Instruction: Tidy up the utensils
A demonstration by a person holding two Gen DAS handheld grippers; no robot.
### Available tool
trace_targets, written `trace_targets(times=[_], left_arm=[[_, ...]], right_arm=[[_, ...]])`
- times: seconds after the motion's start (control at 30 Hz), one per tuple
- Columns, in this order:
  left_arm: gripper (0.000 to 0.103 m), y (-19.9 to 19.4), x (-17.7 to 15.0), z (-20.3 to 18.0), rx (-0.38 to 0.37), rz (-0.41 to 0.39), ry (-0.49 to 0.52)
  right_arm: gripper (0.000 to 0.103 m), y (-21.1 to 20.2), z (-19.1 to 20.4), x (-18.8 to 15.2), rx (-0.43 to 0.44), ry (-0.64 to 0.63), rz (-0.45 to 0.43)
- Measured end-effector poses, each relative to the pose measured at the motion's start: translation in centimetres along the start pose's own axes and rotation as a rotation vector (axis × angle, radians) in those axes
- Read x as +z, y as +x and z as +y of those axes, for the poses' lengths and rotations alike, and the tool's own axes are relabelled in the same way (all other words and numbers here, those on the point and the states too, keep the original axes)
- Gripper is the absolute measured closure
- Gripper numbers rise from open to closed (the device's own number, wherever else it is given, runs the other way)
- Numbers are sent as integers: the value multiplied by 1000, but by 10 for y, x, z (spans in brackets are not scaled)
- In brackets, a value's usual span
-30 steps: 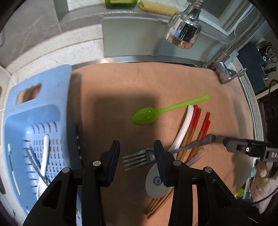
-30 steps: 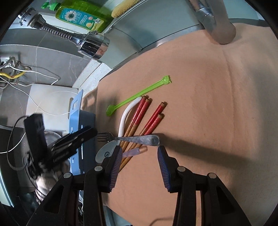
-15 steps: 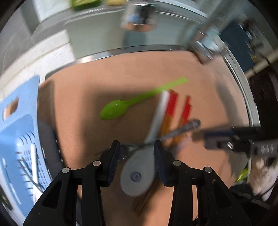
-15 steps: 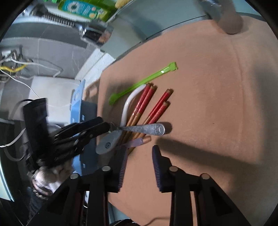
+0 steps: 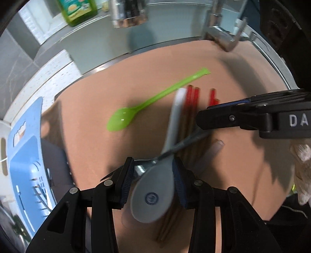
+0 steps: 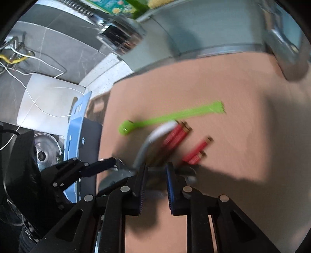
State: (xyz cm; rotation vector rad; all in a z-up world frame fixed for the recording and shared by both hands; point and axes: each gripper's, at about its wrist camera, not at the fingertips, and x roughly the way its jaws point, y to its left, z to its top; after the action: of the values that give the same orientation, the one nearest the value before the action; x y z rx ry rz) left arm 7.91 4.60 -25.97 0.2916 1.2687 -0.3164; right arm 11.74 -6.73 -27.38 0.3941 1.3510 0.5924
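Observation:
On the brown mat [image 5: 243, 68] lies a pile: a white spoon [image 5: 153, 194], red-tipped chopsticks [image 5: 192, 97] and a metal fork [image 5: 184, 143] laid across them. A green plastic spoon [image 5: 124, 118] lies apart, just beyond. My left gripper [image 5: 152, 179] is open and straddles the white spoon's bowl and the fork's head. My right gripper [image 6: 155, 181] hovers over the fork's handle [image 6: 187, 171]; its jaws are closing to a narrow gap, with the handle at their tips and nothing visibly pinched. In the left wrist view the right gripper [image 5: 200, 120] reaches in from the right.
A blue slotted basket [image 5: 25, 155] with a few utensils stands at the mat's left edge. A faucet head [image 5: 128, 11] hangs over the far side, a tap base [image 5: 223, 37] at the back right, a green soap bottle [image 5: 79, 11] behind. A clear handle [image 5: 213, 148] lies beside the chopsticks.
Both grippers have come in over the pile. The left now frames the white spoon's bowl and the fork's head. The right has narrowed its jaws and moved onto the fork's handle.

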Motion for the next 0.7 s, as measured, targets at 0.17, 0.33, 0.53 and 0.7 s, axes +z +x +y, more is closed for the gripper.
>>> trace_targets(times=[0.17,0.33,0.53,0.7], left_arm=[[63,-21,-17,6,7,-52,-49],[64,-36,-52,-7,-58,-65,-69],[64,-31,-69,-19,-55,-58,-100],[64,-47,-73,-20,-76,-92,-118]], right_arm=[[86,-1,13,-8,72,-45,51],[86,4,11,-32,106,-92,149],[87,20,3,-41,63,-111,202],[88,20,8,-33,29,-146,164]])
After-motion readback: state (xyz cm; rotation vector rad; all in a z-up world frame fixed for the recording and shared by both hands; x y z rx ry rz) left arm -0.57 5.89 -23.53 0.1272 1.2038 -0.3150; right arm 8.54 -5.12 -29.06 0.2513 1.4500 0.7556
